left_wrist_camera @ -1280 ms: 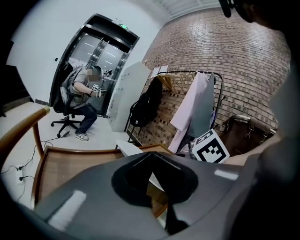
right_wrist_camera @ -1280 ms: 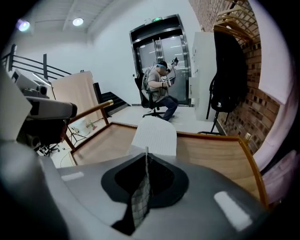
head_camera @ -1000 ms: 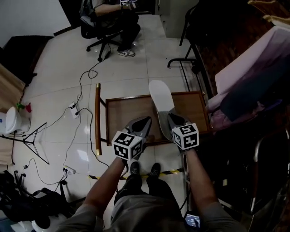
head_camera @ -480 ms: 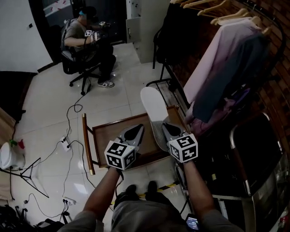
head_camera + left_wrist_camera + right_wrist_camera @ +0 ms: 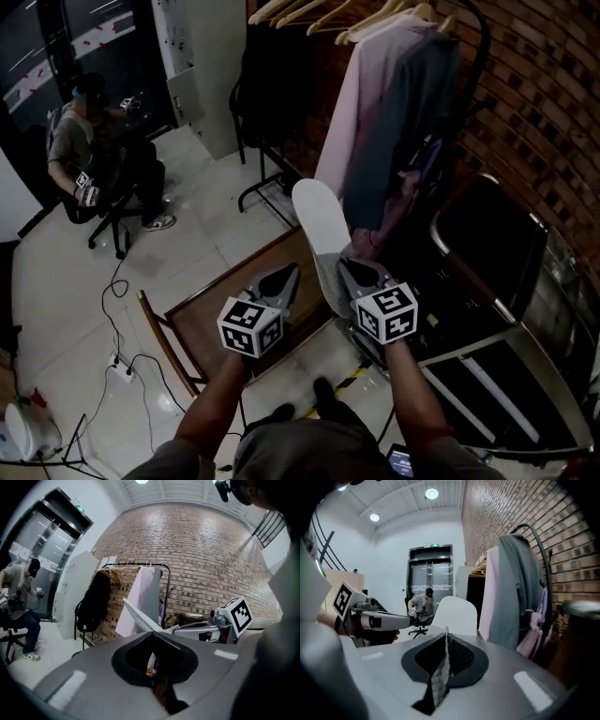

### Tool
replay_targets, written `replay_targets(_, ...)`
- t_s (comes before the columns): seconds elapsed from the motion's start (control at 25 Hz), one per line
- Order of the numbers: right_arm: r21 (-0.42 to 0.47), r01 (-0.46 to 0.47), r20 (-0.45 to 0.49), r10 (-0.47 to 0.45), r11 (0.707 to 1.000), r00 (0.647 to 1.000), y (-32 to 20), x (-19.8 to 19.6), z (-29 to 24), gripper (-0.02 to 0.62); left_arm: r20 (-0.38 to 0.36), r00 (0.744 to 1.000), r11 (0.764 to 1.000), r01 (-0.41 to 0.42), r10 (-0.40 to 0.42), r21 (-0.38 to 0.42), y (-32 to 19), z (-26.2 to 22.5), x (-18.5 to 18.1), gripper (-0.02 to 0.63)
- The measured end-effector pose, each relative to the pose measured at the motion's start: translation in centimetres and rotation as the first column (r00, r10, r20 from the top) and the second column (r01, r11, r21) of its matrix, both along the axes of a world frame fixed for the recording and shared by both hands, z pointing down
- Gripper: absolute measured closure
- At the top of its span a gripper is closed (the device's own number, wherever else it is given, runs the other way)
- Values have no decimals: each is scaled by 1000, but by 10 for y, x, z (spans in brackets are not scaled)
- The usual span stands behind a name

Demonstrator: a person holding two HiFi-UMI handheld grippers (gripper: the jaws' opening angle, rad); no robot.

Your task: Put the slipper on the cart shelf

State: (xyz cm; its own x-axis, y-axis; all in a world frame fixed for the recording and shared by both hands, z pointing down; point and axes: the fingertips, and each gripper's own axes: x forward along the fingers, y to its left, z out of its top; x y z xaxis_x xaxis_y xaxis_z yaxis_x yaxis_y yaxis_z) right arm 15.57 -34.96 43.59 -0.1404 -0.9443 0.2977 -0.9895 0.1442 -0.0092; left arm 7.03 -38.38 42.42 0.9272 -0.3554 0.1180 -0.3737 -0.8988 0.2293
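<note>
My right gripper (image 5: 446, 637) has its jaws clamped on a thin, quilted edge of the white flat-soled slipper (image 5: 322, 230). My left gripper (image 5: 152, 639) rides beside it with its jaws closed on each other, apart from the slipper. The slipper is held in the air between the two carriers in sight, not yet on any shelf. To its right is the dark metal cart with a chrome tube frame (image 5: 483, 248); its shelves are too dim for me to tell what they hold. Below and to the left is the brown wooden-framed tabletop (image 5: 211, 323) standing low on the pale tiled floor (image 5: 187, 253). The slipper's smooth pale sole faces up at my head view, its rounded far end pointing away toward the pink and grey garments on the clothes rack (image 5: 380, 141). From the left gripper view it shows edge-on, a thin pale blade tilted upward.
</note>
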Motion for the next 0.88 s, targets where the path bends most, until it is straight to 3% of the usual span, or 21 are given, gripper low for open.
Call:
replay_targets(0.16, 16, -159, -10, 159, 987, 987, 37, 1, -9, 586, -15, 985, 985, -170, 171, 14, 28, -6, 9, 600)
replay_targets(0.4, 4, -356, -17, 356, 935, 935, 107, -1, -9, 584, -32, 925, 925, -380, 380, 7, 82, -5, 23, 600)
replay_targets(0.72, -2, -555, -32, 555, 832, 831, 221, -3, -14, 586, -57, 789, 790, -612, 611, 0, 184, -10, 61, 600)
replay_targets(0.88, -18, -652, -25, 652, 758, 758, 293, -6, -5, 586, -35, 713, 713, -701, 701, -12, 245, 1, 76, 600)
